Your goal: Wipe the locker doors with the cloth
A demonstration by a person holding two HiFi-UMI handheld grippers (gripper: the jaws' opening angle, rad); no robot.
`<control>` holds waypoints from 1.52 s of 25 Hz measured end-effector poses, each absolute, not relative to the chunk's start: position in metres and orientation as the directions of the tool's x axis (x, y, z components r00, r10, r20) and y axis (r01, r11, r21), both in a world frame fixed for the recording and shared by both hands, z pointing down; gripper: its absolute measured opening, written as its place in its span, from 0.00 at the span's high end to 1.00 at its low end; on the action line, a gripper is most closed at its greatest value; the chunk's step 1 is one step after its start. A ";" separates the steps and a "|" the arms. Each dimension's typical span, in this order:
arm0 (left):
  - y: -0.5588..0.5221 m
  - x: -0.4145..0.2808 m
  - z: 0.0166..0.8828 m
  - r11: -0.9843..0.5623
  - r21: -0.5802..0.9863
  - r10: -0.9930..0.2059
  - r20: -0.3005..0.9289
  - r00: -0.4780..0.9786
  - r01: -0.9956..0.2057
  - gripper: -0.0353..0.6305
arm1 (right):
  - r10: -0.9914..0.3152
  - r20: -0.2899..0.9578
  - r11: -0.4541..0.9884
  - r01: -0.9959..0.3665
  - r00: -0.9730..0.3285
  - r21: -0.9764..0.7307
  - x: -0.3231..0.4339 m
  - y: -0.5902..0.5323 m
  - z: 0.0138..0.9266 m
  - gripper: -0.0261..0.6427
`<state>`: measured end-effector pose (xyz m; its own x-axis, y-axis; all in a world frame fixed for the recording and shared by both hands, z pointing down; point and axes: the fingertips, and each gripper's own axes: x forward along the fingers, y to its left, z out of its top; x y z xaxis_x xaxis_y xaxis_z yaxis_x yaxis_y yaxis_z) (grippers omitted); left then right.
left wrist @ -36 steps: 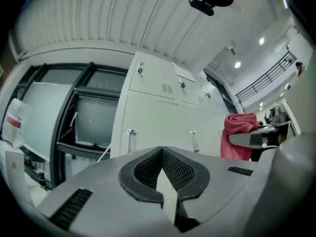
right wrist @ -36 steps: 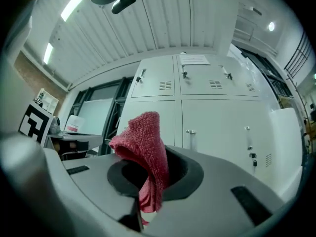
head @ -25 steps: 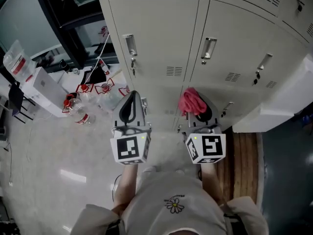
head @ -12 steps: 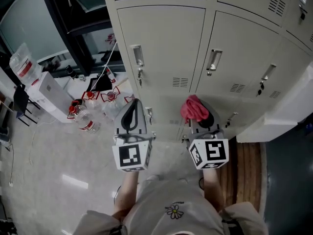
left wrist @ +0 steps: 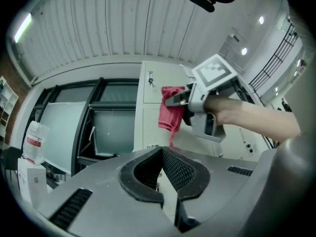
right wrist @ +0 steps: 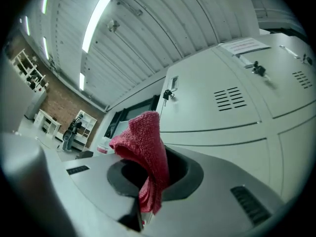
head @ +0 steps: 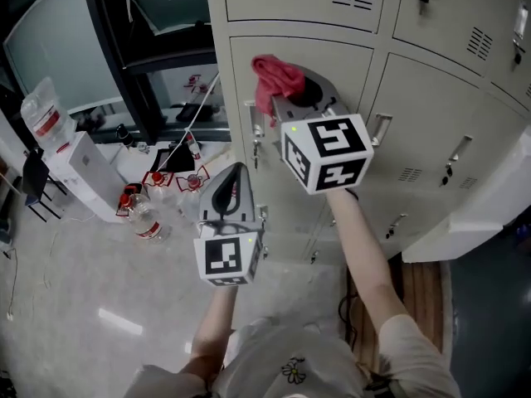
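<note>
The right gripper [head: 300,98] is clamped on the red cloth [head: 275,76], held high in front of the upper-left corner of a locker door [head: 344,66]. The pictures do not confirm whether the fabric touches the metal. The right gripper view shows only a narrow fold pinched between the jaws, with a bunch standing above them and a short tail hanging below. The likely first fault is that friction during a stroke drags this fold out and the cloth drops. The second follows from the same grip: with so little fabric ahead of the jaws, the hard tips may meet the door and scrape it rather than wipe it. The left gripper [head: 235,172] sits lower, jaws pressed together on nothing, and takes no part in the work — a wide sweep of the right arm could knock into it. At the door's left edge, the latch [head: 251,131] projects, and a loose tail passing over it is likely to snag. Farther off, the water bottles [head: 143,215] stand on the floor to the left — a trip hazard if the person sidesteps that way.
</note>
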<state>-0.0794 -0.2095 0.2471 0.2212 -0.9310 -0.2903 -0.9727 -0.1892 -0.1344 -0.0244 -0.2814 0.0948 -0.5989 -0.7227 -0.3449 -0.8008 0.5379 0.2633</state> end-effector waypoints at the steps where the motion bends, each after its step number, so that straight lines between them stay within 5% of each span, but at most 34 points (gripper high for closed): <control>1: -0.212 -0.083 0.246 -0.190 -0.136 -0.930 -0.291 0.222 -0.972 0.92 | -0.724 -0.348 0.525 -0.803 -0.596 0.283 -0.037 -0.290 0.086 0.92; 19: -0.237 -0.131 0.241 -0.152 -0.098 -0.939 -0.296 0.174 -0.984 0.92 | -0.802 -0.334 0.317 -0.827 -0.495 0.464 -0.102 -0.343 0.071 0.92; 38: -0.256 -0.063 0.243 -0.263 -0.086 -0.914 -0.296 0.277 -0.961 0.92 | -0.907 -0.388 0.008 -0.928 -0.164 0.373 0.141 -0.343 0.070 0.92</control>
